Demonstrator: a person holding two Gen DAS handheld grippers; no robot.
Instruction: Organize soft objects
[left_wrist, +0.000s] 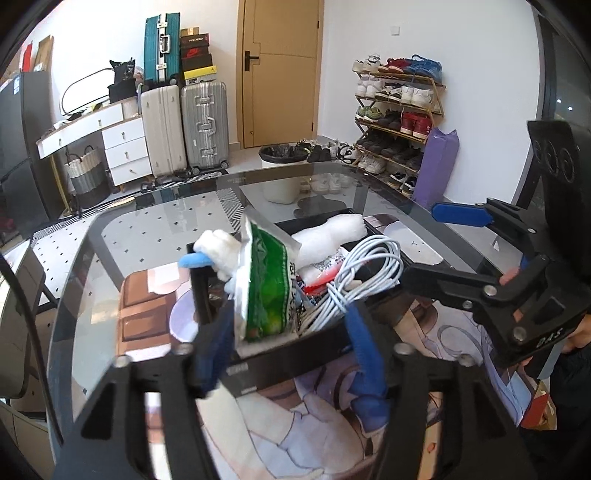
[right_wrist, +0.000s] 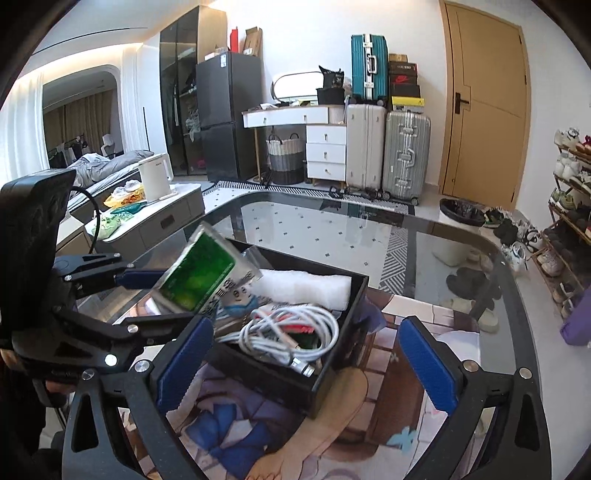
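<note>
1. Left gripper (left_wrist: 291, 339) released, jaws apart beside green packet (left_wrist: 264, 288), which leans over black box (right_wrist: 332, 373).
2. Right gripper (right_wrist: 314, 362) spread wide, empty, clear of cable (right_wrist: 291, 336) inside.

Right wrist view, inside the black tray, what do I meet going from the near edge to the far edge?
Coiled white cable, then the red and green packet under it, then the white foam roll along the far wall of the black tray.
</note>
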